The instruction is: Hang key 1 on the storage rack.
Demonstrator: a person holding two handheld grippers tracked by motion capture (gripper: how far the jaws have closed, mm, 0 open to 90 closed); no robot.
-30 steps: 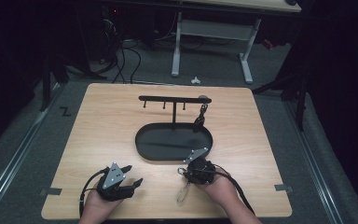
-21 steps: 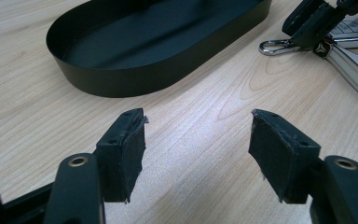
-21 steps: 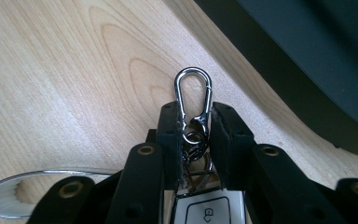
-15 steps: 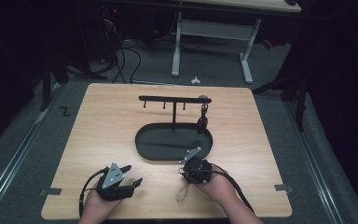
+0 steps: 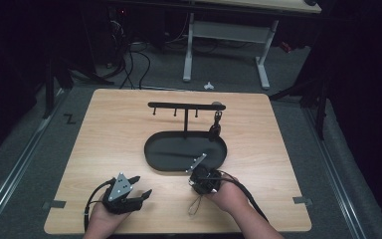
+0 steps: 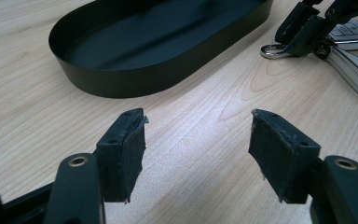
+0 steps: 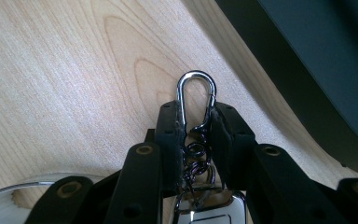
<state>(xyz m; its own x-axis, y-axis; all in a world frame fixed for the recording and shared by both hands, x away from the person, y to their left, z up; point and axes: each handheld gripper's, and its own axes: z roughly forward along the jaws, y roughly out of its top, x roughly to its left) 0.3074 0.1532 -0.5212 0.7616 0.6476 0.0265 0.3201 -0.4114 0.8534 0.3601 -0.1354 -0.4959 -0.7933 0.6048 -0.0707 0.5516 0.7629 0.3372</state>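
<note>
Between the right gripper's pads — the carabiner.

Pale wooden tabletop: light tan, fine streaked grain with darker oval swirls. Oval metal tray: matt black throughout, inside and wall alike. Thin hook rack on a post: black. Silver spring-clip carabiner: bright chrome, trailing a dark, glossy chain of small rings. Flat key fob: chrome edge, dark face. Right gripper: black jaws, brass-coloured rivets. Left gripper: the same black, grey top plate. Floor: grey carpet.
</note>
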